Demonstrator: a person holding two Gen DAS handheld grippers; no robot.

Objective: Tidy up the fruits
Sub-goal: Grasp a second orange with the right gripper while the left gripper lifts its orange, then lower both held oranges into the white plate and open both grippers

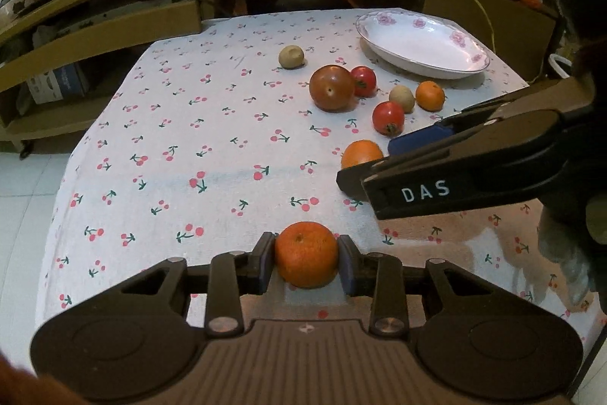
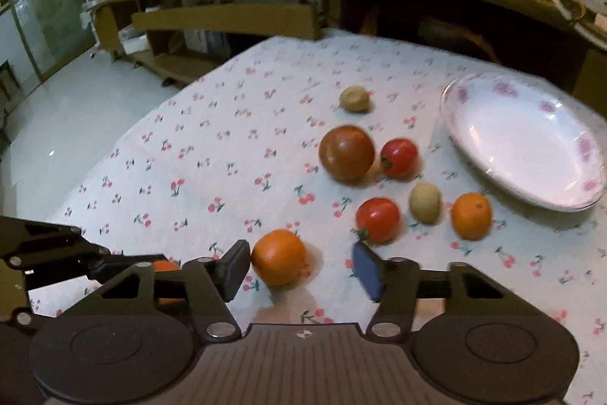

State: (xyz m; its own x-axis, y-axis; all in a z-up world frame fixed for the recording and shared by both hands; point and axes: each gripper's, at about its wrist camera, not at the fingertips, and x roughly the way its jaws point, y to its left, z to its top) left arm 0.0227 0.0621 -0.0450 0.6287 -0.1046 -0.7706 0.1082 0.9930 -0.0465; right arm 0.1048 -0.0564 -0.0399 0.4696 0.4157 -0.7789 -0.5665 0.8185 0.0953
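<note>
While plate (image 1: 423,44) sits empty, nothing sorted.
Left tool (image 1: 306,259) grips tangerine (image 1: 306,253); right tool (image 2: 299,266) half-wide around orange (image 2: 279,256); six fruits loose at plate's 8 o'clock.

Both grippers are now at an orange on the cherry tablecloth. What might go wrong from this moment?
1. The right gripper has only its left pad near the second orange; closing off-centre may roll it toward the red tomato.
2. The two grippers are close together; the left gripper, shut on its orange, may bump the right one.
3. The plate lies beyond the other fruits, which may get knocked.
</note>
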